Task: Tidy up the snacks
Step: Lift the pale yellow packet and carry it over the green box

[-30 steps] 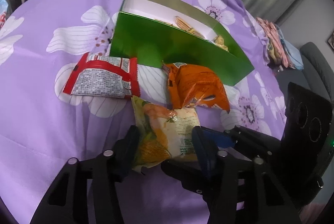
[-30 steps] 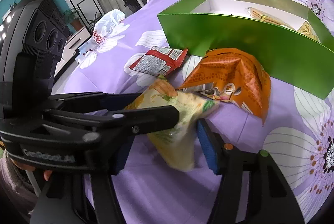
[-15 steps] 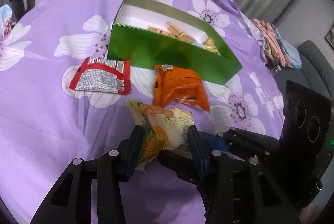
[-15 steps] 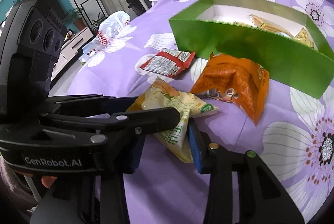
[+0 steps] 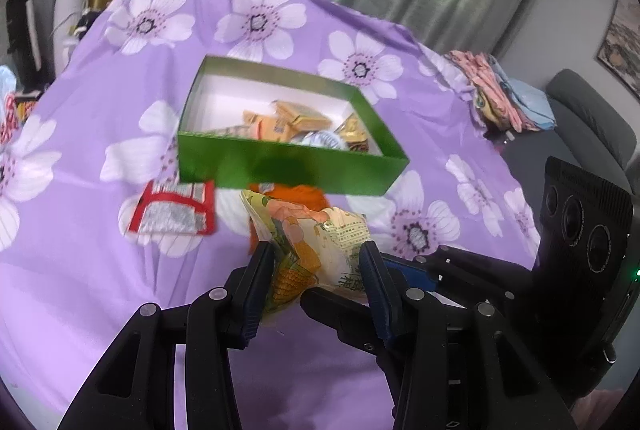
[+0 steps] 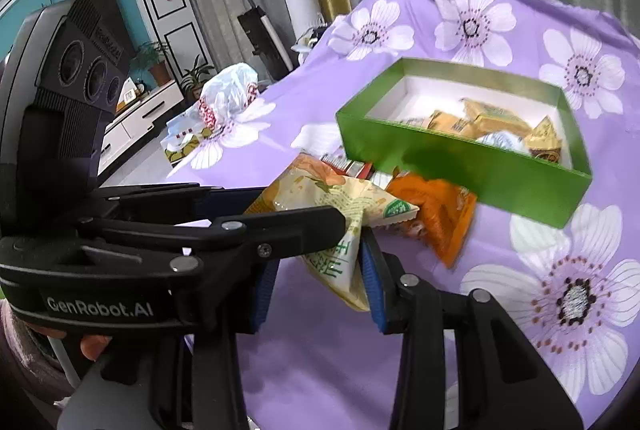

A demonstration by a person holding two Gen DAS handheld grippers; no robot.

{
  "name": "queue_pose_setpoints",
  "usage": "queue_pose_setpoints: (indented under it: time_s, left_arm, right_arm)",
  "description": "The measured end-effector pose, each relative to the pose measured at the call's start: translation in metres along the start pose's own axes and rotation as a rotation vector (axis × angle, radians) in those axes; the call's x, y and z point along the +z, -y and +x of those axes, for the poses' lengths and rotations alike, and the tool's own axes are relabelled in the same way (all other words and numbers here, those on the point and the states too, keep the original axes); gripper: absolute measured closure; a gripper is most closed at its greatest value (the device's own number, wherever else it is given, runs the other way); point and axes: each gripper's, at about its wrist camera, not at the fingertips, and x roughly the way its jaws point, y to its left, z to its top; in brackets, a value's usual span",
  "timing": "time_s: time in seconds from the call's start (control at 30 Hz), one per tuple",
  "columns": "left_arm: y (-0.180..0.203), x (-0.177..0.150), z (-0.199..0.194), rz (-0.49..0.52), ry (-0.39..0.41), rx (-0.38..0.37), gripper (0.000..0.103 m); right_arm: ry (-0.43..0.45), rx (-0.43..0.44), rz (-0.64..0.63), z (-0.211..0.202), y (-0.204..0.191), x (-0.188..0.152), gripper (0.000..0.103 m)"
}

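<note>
Both grippers are shut on one yellow snack bag (image 5: 316, 250), from opposite sides, and hold it lifted above the purple flowered cloth. My left gripper (image 5: 318, 268) pinches its near end; my right gripper (image 6: 320, 274) pinches its other side, where the bag (image 6: 332, 205) also shows. A green box (image 5: 288, 165) with several small snacks inside stands beyond the bag; it also shows in the right wrist view (image 6: 460, 165). An orange bag (image 6: 436, 213) and a red-and-white packet (image 5: 172, 207) lie on the cloth before the box.
A white plastic bag (image 6: 228, 93) lies at the cloth's far left edge. Folded pink and blue cloths (image 5: 500, 93) sit at the right edge, beside a grey sofa (image 5: 592, 121). Curtains hang behind.
Both grippers have risen with the yellow bag, lifting it off the cloth. The box's inside now shows from higher up.
</note>
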Motion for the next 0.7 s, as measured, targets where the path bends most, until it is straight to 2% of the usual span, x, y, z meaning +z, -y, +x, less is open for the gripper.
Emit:
queue_pose_setpoints:
  time_s: [0.37, 0.7]
  left_arm:
    - [0.014, 0.021, 0.009, 0.036, 0.010, -0.031, 0.058]
    - [0.024, 0.061, 0.034, 0.069, 0.036, -0.066, 0.058]
  right_arm:
    - [0.052, -0.033, 0.003, -0.013, 0.017, 0.011, 0.063]
    - [0.103, -0.076, 0.004, -0.017, 0.045, 0.037, 0.063]
